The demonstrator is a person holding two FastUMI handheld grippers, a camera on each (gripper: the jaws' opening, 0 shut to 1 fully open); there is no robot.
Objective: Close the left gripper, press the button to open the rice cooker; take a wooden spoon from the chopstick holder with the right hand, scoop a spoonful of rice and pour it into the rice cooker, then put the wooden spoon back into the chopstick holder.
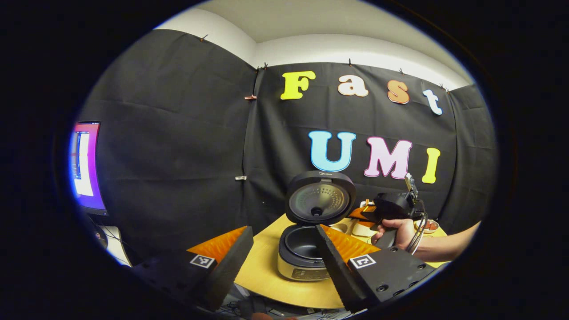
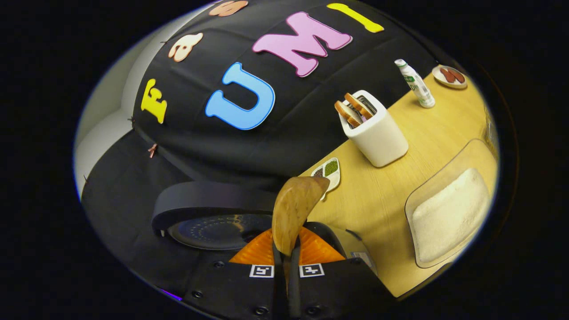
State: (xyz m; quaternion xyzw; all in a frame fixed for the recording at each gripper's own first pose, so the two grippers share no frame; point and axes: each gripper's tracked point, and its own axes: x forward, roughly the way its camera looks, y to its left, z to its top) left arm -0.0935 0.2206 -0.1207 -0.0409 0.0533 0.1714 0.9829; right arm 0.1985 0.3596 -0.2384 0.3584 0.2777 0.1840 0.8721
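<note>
The rice cooker (image 1: 302, 249) stands on the round wooden table (image 1: 266, 271) with its lid (image 1: 320, 200) raised and the dark inner pot showing. My left gripper (image 1: 282, 266) hangs open in front of it, holding nothing. A hand (image 1: 395, 233) holds my right gripper (image 1: 391, 206) to the right of the cooker lid. In the right gripper view, my right gripper (image 2: 286, 251) is shut on the handle of a wooden spoon (image 2: 295, 206). The spoon's bowl hangs over the cooker lid (image 2: 213, 213), and I see no rice on it. A clear container of white rice (image 2: 449, 213) lies to the right.
A white holder (image 2: 378, 133) with brown pieces sticking out stands at the back of the table. A small divided dish (image 2: 328, 171), a white bottle (image 2: 415, 84) and a small plate (image 2: 449, 75) are nearby. A lit monitor (image 1: 86, 166) stands at the far left.
</note>
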